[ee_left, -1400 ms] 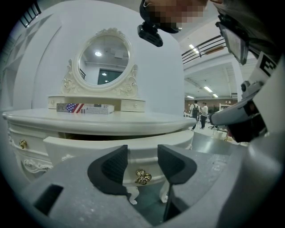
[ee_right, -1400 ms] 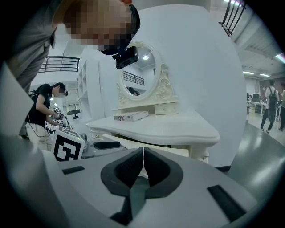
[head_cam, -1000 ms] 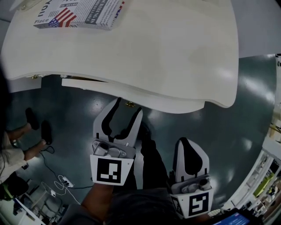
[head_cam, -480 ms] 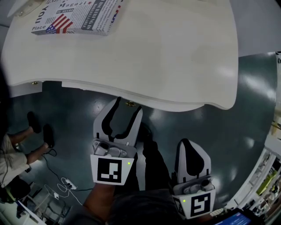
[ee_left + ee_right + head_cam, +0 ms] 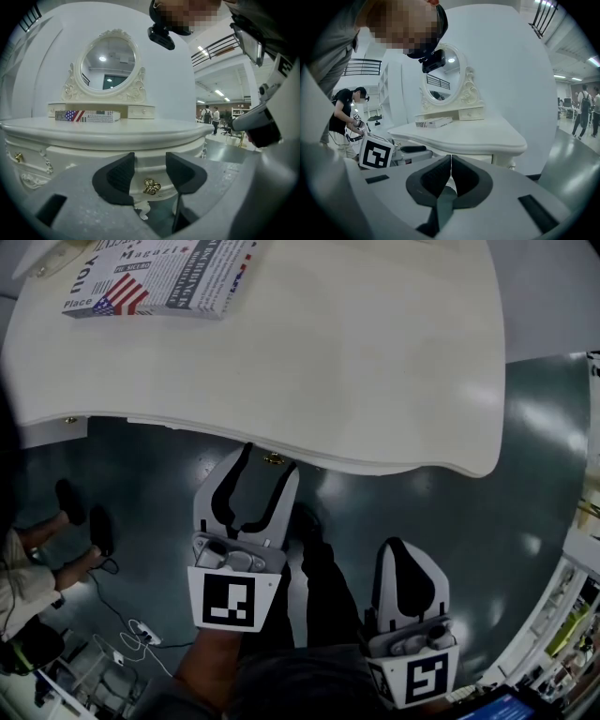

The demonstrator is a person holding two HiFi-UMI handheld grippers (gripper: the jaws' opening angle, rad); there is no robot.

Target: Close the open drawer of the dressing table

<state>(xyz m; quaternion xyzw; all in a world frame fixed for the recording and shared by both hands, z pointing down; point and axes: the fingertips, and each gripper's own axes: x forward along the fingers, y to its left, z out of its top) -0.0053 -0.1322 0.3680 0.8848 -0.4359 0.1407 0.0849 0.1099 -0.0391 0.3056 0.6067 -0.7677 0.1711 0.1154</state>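
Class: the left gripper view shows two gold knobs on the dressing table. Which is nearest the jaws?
The centre knob, seen in the gap between the open jaws of the left hand-held gripper; the other knob sits near that view's left edge.

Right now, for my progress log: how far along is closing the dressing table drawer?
Mostly done: the drawer sits nearly all under the tabletop. In hand: the open left tool is at its front, jaws either side of the gold handle. The right tool hangs back, shut, empty. Left: perhaps a last push; I cannot tell if it is flush.
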